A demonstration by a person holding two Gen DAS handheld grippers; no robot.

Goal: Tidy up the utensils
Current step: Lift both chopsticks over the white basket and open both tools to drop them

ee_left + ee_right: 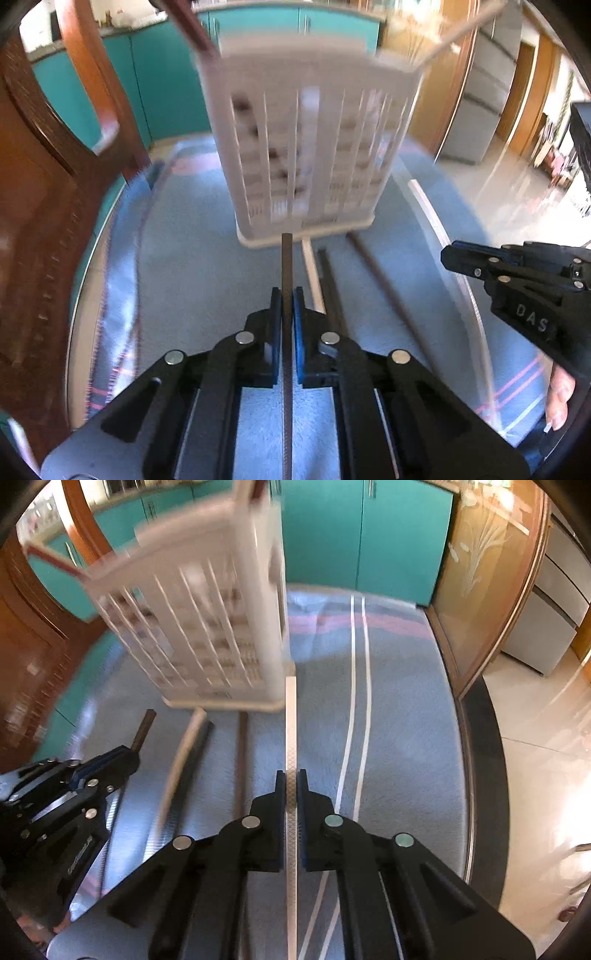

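In the left wrist view my left gripper (287,295) is shut on a dark brown chopstick (287,266) that points at the base of a white slatted utensil holder (306,147). In the right wrist view my right gripper (291,777) is shut on a white chopstick (291,723), whose tip is near the holder's (207,627) right corner. Between the two grippers a white chopstick (184,760), a dark one (197,749) and a brown one (242,760) lie on the blue cloth (399,709). A brown stick (188,26) and a pale stick (461,33) lean out of the holder's top.
The blue cloth covers a round glass table whose rim (461,266) curves past on the right. A wooden chair (44,166) stands close on the left. Teal cabinets (388,535) are behind the table, and a shiny tiled floor (546,738) lies to the right.
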